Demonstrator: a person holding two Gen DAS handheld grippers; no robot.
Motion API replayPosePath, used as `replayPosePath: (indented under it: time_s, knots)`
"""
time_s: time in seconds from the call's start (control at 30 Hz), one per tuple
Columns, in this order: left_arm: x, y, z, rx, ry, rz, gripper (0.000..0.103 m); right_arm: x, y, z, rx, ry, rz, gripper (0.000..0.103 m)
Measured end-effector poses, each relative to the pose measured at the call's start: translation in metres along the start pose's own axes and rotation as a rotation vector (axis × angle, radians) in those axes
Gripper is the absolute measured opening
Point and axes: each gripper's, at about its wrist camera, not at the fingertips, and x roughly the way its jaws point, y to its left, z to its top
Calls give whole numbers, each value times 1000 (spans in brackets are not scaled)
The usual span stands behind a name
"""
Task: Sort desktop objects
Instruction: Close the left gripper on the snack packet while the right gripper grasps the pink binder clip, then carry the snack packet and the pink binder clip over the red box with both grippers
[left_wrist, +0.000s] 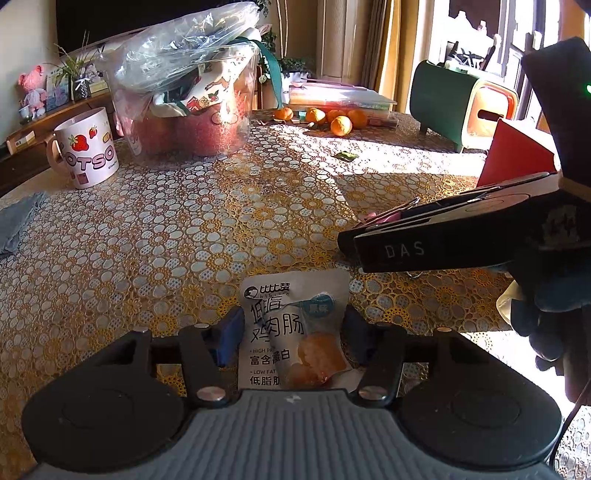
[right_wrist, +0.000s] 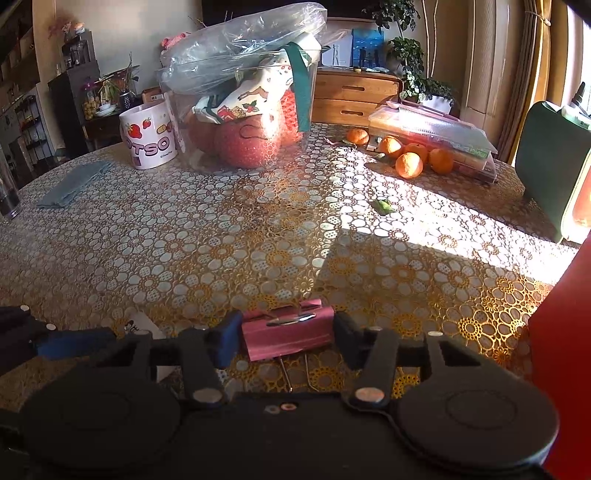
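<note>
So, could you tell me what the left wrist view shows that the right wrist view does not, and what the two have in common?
Only the left wrist view shows the snack packet in full, between the left gripper fingers, and the right gripper's black body from the side. Only the right wrist view shows the pink binder clip clearly, between the right gripper fingers, plus the wooden drawer unit. Both share the strawberry mug, the clear plastic bag, the oranges and the lace tablecloth.
</note>
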Motion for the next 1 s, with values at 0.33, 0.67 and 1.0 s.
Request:
replayPosePath:
  time_s: [0.33, 0.67, 1.0]
  knots:
    - [-12, 0, -1, -2, -15, -10, 44, -28, 0, -4, 21, -19, 7, 52]
    - [-25, 10, -10, -65, -18, -21, 43, -70, 1, -22, 41, -33, 32, 52]
    - [-52, 12, -23, -100, -19, -44, 43, -104, 5, -45, 58, -21, 46, 52]
